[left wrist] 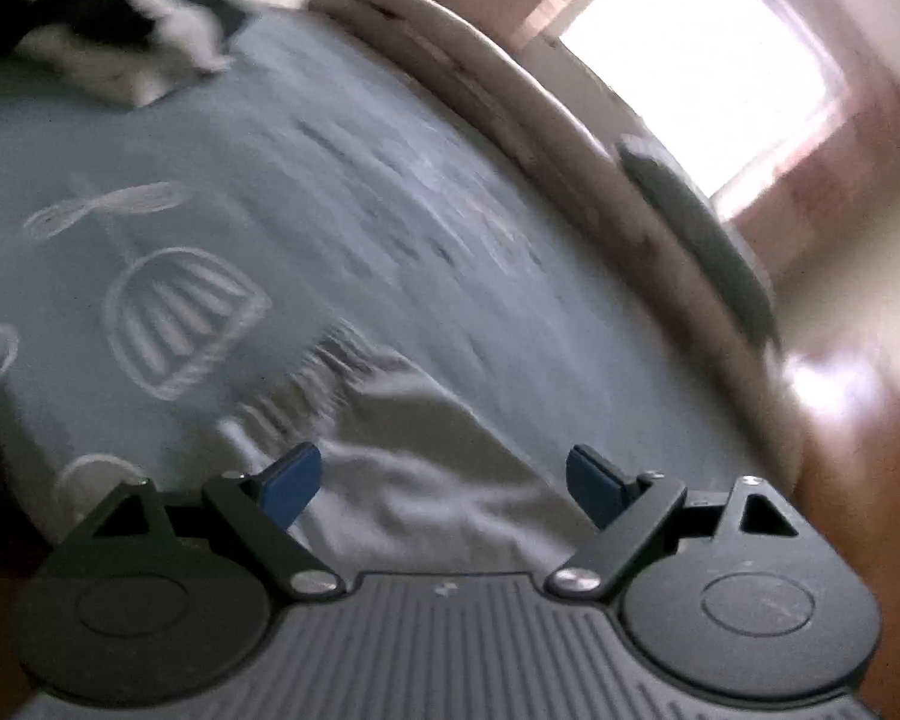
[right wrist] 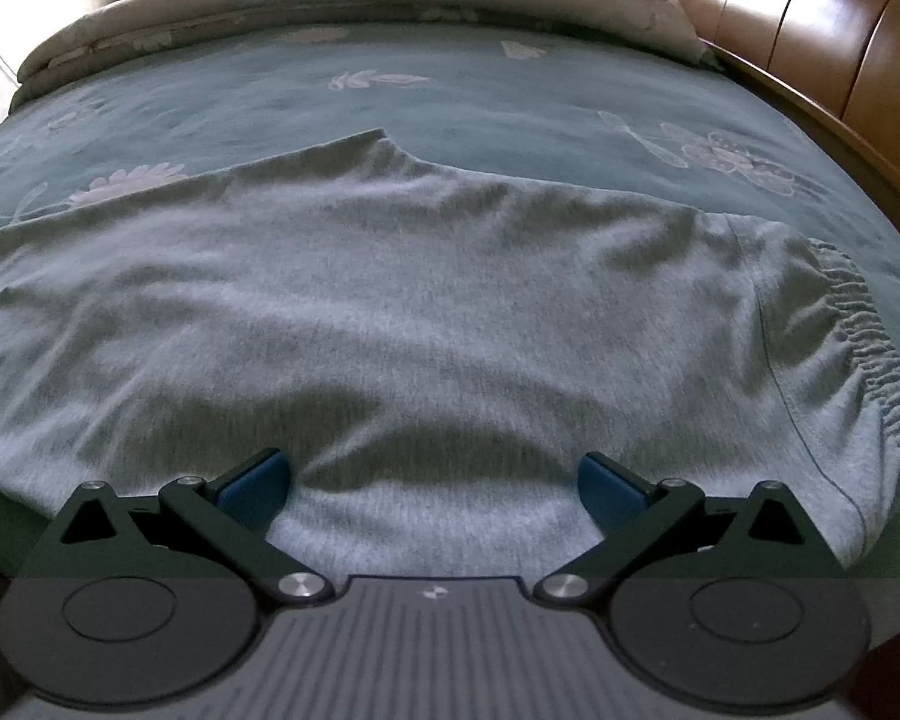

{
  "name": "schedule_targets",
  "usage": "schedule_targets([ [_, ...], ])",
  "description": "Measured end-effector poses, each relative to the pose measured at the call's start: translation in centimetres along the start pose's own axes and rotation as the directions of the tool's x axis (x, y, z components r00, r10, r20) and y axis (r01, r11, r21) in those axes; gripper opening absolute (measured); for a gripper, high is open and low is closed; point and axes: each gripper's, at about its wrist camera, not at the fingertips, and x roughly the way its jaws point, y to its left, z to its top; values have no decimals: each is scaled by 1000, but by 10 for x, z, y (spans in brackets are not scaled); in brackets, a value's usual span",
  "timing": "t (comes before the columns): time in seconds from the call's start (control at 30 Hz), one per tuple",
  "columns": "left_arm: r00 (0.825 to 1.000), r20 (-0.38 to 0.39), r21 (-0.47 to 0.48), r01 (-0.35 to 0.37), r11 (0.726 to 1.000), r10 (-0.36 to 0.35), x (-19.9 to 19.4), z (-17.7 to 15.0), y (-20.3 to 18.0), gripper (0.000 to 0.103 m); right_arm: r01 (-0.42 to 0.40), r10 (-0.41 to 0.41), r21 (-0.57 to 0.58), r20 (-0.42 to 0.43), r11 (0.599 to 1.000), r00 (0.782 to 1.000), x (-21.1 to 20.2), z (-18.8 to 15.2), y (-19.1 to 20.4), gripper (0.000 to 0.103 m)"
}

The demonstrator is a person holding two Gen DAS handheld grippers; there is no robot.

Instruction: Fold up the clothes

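Over the teal floral bedspread, both blue-padded tongs gape wide, gripping nothing: right gripper above the flat grey elastic-waisted garment, left gripper seemingly over its blurred ribbed edge. Bare bedspread lies beyond.

Black grippers — blue fingers, silver screws.
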Motion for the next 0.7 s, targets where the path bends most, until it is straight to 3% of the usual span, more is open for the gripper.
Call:
schedule_targets([
  [0.17, 999, -23, -181, 25, 983, -29, 11, -4, 42, 88, 0, 0, 1, -6, 1000, 1000, 1, 1, 0, 103],
  [0.33, 999, -34, -241, 12, 970, -21, 22, -16, 55, 88, 4, -4, 3, -14, 1000, 1000, 1, 2, 1, 103],
  [0.47, 999, -44, -257, 11, 966, -23, 30, -17, 55, 93, 6, -6, 4, -20, 1000, 1000, 2, 4, 1, 103],
  [0.7, 998, -4, -320, 64, 945, -69, 38, -13, 65, 95, 9, -9, 8, -17, 1000, 1000, 3, 3, 2, 103],
])
